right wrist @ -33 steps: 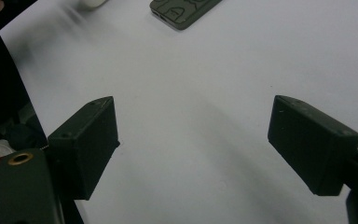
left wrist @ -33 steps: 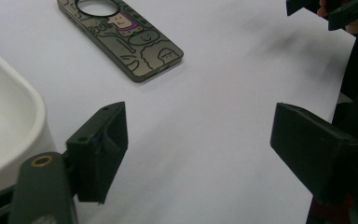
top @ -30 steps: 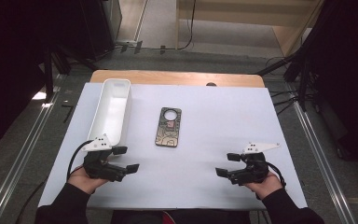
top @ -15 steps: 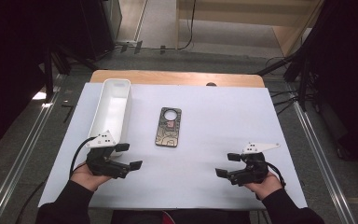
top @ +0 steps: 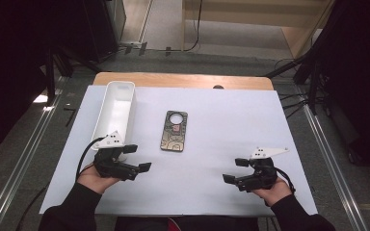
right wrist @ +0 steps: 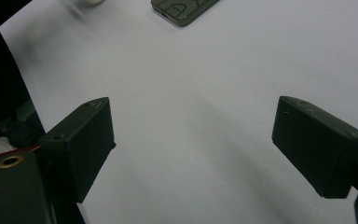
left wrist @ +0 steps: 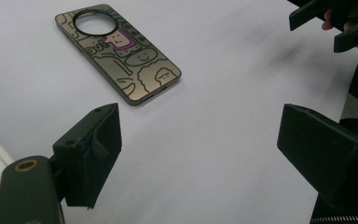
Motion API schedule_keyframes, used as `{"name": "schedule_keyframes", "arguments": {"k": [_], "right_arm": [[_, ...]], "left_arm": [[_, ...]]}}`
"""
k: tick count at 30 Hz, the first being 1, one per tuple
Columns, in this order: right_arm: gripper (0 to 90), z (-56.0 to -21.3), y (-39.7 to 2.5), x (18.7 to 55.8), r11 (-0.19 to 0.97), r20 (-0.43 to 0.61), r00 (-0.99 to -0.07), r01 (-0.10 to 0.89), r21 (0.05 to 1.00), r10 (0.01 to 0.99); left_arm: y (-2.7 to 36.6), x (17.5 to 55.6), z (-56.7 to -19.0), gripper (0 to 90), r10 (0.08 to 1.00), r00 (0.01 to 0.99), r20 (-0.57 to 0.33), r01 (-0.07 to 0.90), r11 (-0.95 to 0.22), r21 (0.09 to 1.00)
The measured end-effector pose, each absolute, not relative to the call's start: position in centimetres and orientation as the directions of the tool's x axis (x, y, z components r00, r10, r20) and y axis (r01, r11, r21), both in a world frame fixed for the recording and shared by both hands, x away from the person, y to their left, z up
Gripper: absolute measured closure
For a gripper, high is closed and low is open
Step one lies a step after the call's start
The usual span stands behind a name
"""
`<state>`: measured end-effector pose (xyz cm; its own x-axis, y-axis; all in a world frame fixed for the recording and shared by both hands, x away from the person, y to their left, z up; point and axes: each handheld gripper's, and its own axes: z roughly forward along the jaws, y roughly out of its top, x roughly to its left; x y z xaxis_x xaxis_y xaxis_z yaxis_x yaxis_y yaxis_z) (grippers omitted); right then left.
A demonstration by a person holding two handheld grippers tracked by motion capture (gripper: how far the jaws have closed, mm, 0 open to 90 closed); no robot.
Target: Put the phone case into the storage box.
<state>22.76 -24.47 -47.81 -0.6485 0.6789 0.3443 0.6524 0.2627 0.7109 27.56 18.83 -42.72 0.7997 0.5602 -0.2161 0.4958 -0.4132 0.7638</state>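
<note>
We hold both hand-held grippers, left (top: 137, 159) and right (top: 234, 170), wide and empty; the phone case (top: 175, 131) lies untouched on the tabletop (top: 231, 120), tray (top: 118, 103) empty.

Grey floor (top: 231, 36), dark surroundings, wooden table (top: 183, 80) under white sheet (top: 231, 120)

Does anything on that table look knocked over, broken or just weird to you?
Nothing stands out. The phone case lies flat on the white sheet, printed side up, a little slanted, with no visible damage. The white tray sits upright along the sheet's left side. The left gripper and right gripper are both open and hold nothing.
</note>
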Motion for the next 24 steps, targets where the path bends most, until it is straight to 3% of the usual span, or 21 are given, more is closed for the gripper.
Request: {"name": "schedule_keyframes", "arguments": {"k": [24], "right_arm": [[12.0,-47.8,-24.4,22.7,0.262,0.344,-0.651,0.65,0.713,0.677]], "left_arm": [[15.8,29.2,-42.5,13.9,0.591,0.777,-0.218,0.522,-0.412,0.747]]}}
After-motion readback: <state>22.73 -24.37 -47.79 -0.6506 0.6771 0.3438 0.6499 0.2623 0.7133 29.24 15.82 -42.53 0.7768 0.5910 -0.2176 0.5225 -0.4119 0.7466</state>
